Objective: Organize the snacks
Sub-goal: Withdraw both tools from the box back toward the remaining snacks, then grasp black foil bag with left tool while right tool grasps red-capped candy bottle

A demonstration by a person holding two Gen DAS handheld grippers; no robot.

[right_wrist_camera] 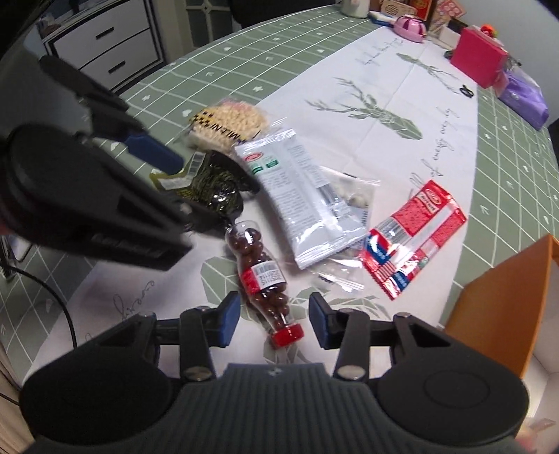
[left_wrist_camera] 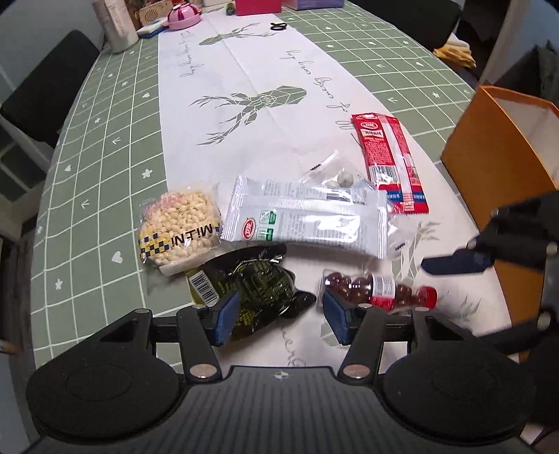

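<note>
Several snacks lie on the white runner: a puffed-snack bag (left_wrist_camera: 178, 227) (right_wrist_camera: 227, 122), a grey-white packet (left_wrist_camera: 307, 220) (right_wrist_camera: 307, 202), a red packet (left_wrist_camera: 391, 160) (right_wrist_camera: 415, 237), a clear bag of small sweets (left_wrist_camera: 335, 174) (right_wrist_camera: 353, 192), a dark green packet (left_wrist_camera: 251, 290) (right_wrist_camera: 213, 181) and a red-capped candy bottle (left_wrist_camera: 380, 288) (right_wrist_camera: 262, 276). My left gripper (left_wrist_camera: 281, 316) (right_wrist_camera: 153, 150) hovers open over the dark green packet's near end. My right gripper (right_wrist_camera: 274, 323) (left_wrist_camera: 457, 262) stands open astride the bottle's cap end, pads clear of it.
An open orange box (left_wrist_camera: 499, 157) (right_wrist_camera: 506, 297) stands at the table's right edge. At the far end are a pink bowl (left_wrist_camera: 183, 15), a white roll (left_wrist_camera: 115, 24), scissors (left_wrist_camera: 278, 26), a pink box (right_wrist_camera: 478, 63) and a purple bag (right_wrist_camera: 524, 94). A black chair (left_wrist_camera: 45, 87) stands left.
</note>
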